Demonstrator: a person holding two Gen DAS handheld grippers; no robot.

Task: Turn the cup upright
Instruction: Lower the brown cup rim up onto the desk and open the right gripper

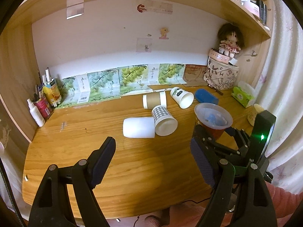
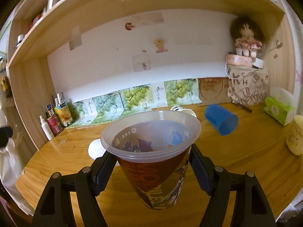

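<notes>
My right gripper point(image 2: 151, 167) is shut on a clear plastic cup with a red printed sleeve point(image 2: 151, 151). The cup is upright, mouth up, over the front of the wooden desk point(image 2: 246, 160). It also shows in the left wrist view point(image 1: 214, 119), with the right gripper point(image 1: 215, 132) around it. My left gripper point(image 1: 153, 151) is open and empty above the desk point(image 1: 85, 141), left of the held cup. Several cups lie on their sides: a plain white one point(image 1: 138, 127), a checked one point(image 1: 163, 121), a brown-sleeved one point(image 1: 154, 99), a leaf-print one point(image 1: 181, 96) and a blue one point(image 1: 206, 96), which also shows in the right wrist view point(image 2: 221, 120).
Bottles and pens point(image 1: 43, 102) stand at the back left. Grape-print cartons point(image 1: 113, 83) line the wall. A lettered bag with a doll point(image 1: 221, 75) and a green tissue pack point(image 1: 243, 96) sit at the back right. A cream mug point(image 2: 295, 134) stands at the right.
</notes>
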